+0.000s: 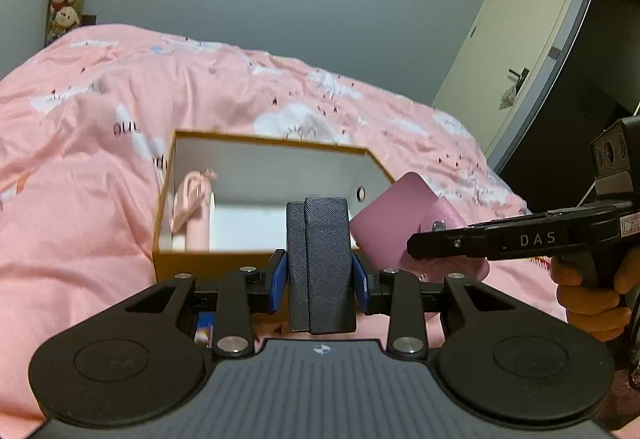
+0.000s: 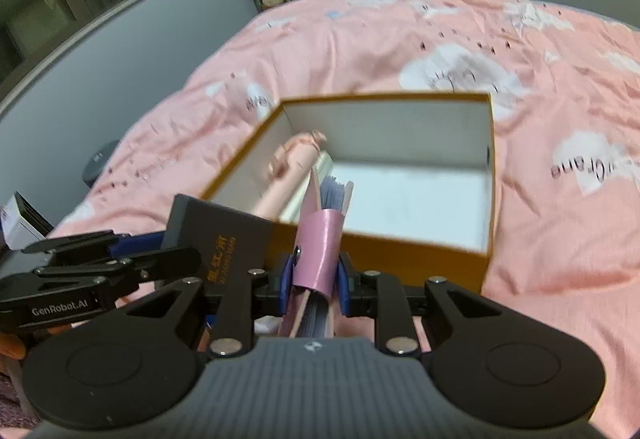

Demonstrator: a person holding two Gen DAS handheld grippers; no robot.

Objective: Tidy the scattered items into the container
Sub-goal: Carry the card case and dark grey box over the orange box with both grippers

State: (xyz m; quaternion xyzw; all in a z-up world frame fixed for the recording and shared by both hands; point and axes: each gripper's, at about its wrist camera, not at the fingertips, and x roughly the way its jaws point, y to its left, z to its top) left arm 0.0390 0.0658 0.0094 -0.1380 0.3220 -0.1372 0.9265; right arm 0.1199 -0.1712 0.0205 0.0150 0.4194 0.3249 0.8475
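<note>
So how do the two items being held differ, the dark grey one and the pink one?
The dark grey case in the left gripper is a plain, closed, textured block; the pink wallet in the right gripper has a snap strap, with card edges showing in it. The case bears gold lettering in the right wrist view; no lettering shows on the wallet. Both are clamped edge-on near the open box, and neither is inside yet.

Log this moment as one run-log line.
left gripper: shut on dark case | right gripper: shut on pink wallet | box: open, pink pouch inside
</note>
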